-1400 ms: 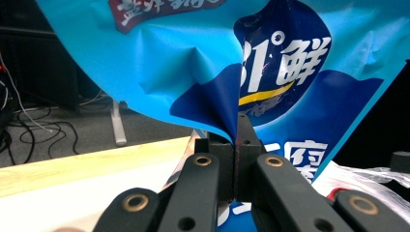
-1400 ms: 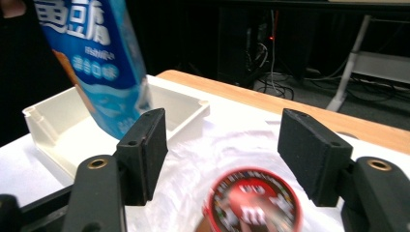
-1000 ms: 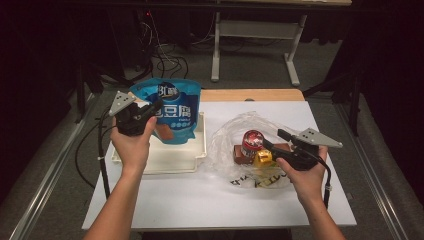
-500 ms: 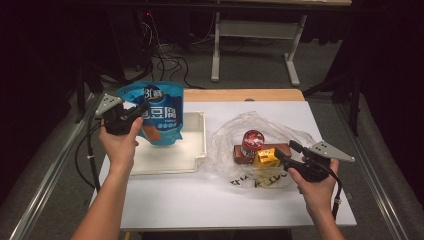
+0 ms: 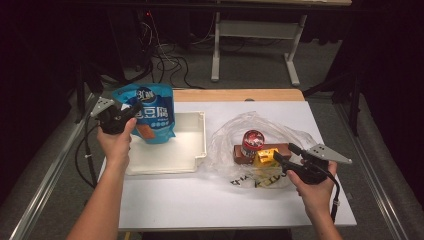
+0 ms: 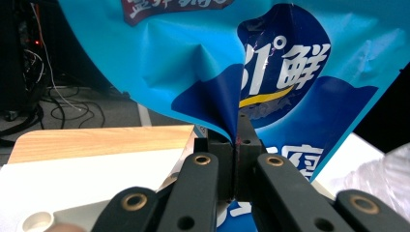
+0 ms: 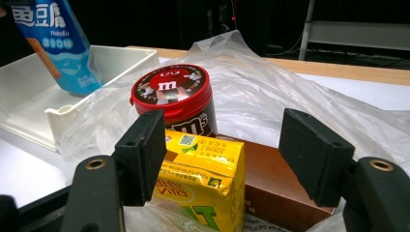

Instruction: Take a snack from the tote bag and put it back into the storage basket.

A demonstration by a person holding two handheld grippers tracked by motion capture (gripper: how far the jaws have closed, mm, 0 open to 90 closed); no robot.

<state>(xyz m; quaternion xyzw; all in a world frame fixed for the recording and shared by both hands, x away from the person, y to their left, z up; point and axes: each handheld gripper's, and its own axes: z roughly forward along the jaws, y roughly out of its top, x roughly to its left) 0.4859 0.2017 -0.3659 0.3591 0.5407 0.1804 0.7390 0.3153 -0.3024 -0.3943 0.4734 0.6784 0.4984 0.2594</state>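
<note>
My left gripper is shut on a pinched fold of a blue snack bag, which hangs over the left end of a white tray. Up close, the jaws clamp the crease of the blue bag. My right gripper stands open in front of a clear plastic bag. On that bag sit a red-lidded candy can, a yellow drink carton and a brown box. In the right gripper view the open gripper frames the yellow carton, just short of it.
The white table has a wooden strip along its far edge. Behind the carton are the candy can and brown box. Cables and a desk frame lie on the floor beyond.
My left gripper has carried the blue bag leftward, from over the tray's middle to its left end. My right gripper has drawn back a little toward the near right.
</note>
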